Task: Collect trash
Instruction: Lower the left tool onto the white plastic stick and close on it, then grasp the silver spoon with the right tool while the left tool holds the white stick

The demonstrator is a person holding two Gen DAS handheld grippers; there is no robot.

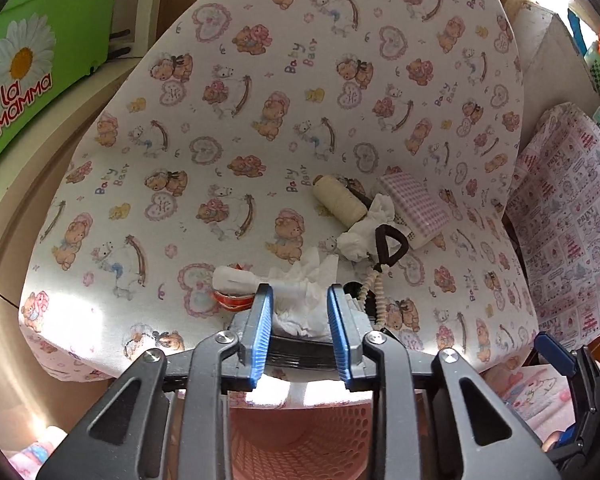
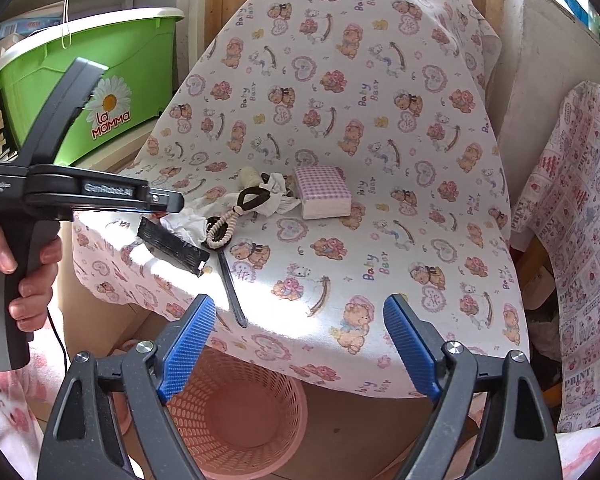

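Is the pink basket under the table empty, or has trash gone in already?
Empty as far as visible: the right wrist view looks into the pink basket and shows bare mesh walls and floor.

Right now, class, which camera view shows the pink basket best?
The right wrist view: the pink basket shows its open mouth and rim below the table edge. In the left wrist view only part of its inside wall shows behind the left gripper.

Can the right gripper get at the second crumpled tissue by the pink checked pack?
Probably yes. The right gripper is open and empty, the cloth ahead is bare, but a black strap lies over that tissue.
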